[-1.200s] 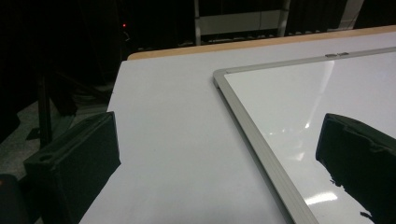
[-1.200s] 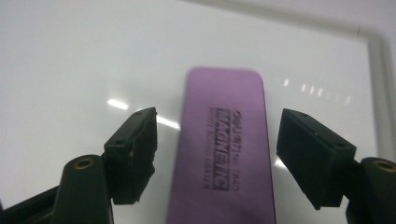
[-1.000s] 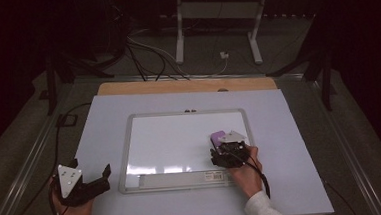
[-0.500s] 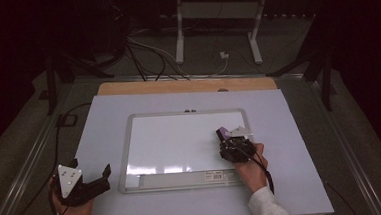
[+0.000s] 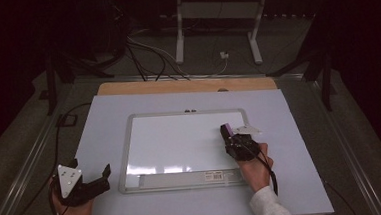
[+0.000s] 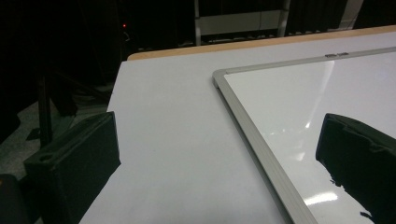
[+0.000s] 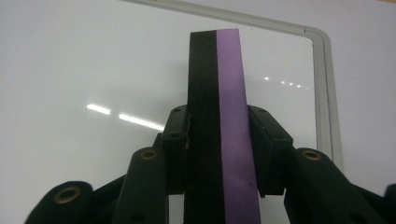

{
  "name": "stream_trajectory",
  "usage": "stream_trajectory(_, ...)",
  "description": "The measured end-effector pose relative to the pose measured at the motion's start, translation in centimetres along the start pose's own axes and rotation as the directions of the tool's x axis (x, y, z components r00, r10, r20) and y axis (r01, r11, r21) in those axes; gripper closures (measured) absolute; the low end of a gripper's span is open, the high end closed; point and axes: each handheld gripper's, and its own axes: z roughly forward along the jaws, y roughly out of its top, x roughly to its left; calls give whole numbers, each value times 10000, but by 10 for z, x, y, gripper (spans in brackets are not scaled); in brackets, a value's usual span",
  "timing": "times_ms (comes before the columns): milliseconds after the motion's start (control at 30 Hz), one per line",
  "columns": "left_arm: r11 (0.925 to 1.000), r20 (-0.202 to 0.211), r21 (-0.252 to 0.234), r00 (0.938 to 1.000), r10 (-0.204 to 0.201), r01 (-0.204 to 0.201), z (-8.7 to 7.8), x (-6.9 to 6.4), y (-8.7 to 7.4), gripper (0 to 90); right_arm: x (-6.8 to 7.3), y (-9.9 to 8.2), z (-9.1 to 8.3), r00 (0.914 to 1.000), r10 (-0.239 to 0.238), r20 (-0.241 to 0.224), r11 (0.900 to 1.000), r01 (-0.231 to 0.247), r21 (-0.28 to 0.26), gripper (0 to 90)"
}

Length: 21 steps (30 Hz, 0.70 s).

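The whiteboard (image 5: 180,138) is seen as glossy, with lamp glints mirrored, and is edged by a brushed metal frame (image 6: 252,135). The eraser (image 7: 219,121) is made of black felt and matt purple foam. The bench (image 5: 293,181) is covered matt, with a wooden edge.

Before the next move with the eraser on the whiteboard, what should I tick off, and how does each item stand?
1. Right claw shut on the eraser, pads pressing both sides after its jaws have just been closing: ok.
2. Eraser sits straight between the pads, black felt on one side, purple on the other: ok.
3. Eraser over the whiteboard, inside its frame: ok.
4. Board shows no marks: ok.
5. Felt touching the board: cannot tell.
6. Left claw open, on the table, off the board: ok.
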Motion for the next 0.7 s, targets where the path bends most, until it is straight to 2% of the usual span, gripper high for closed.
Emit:
stream_trajectory(233,10000,2,25,10000,37,-37,0,0,0,4,-3,-1,-6,10000,71,-24,9999,-71,-139,632)
stream_trajectory(700,10000,8,22,10000,47,-47,0,0,0,4,0,-6,-20,9991,204,379,9990,-188,-417,632)
